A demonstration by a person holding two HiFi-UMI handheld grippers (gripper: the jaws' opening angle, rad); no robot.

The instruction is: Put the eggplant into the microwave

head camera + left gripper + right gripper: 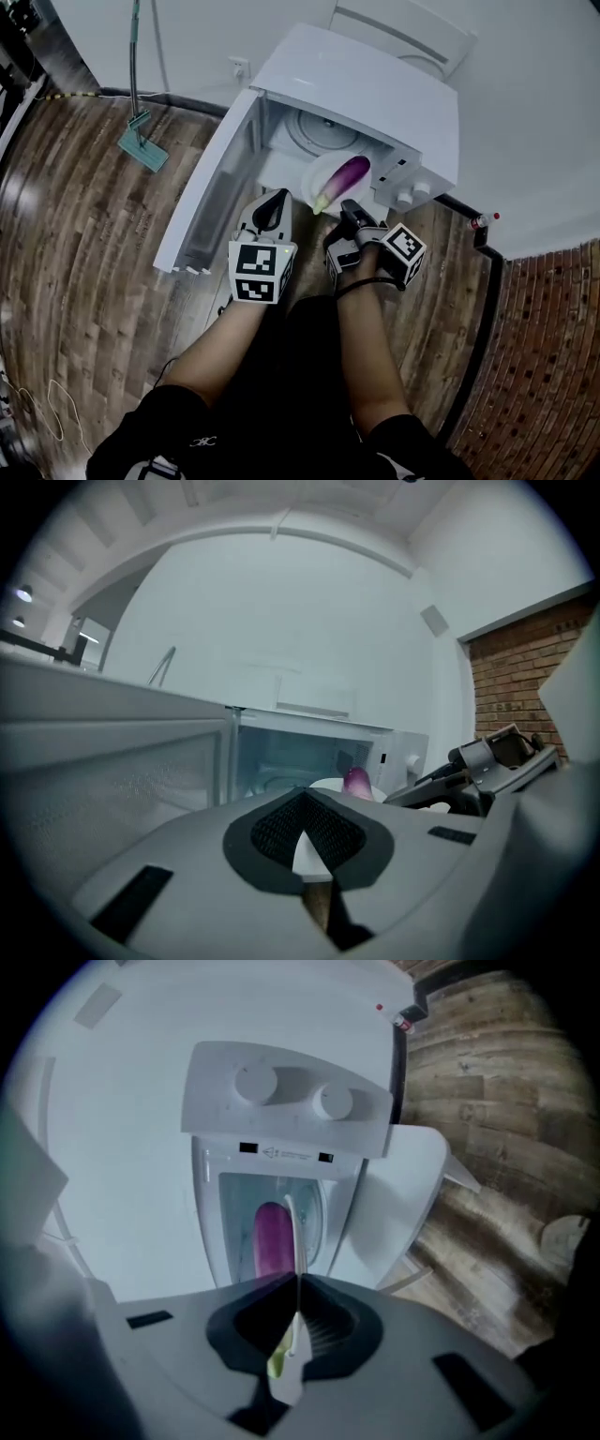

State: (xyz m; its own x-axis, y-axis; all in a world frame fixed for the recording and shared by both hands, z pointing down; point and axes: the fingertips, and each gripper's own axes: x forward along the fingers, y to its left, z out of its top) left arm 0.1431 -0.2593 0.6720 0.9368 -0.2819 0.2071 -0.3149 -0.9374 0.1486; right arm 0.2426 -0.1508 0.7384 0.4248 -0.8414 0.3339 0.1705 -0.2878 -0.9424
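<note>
Forearms: both reach forward and down, side by side over the wooden floor (75, 234).
Left gripper (272, 208): jaw tips closed together, gripping nothing; it hovers just left of the plate, in front of the open door (211, 187).
Right gripper (349, 208): jaws clamped on the near rim of the plate, which its own view shows edge-on between the pads.
Plate (319, 173): white, held at the mouth of the microwave, carrying the eggplant.
Eggplant (345, 175): lies on the plate; long axis runs near-left to far-right, green stem toward the person, purple rounded end toward the cavity.
Microwave (366, 89): white, on the floor, door swung wide to the left; the glass turntable (314, 131) lies inside.
</note>
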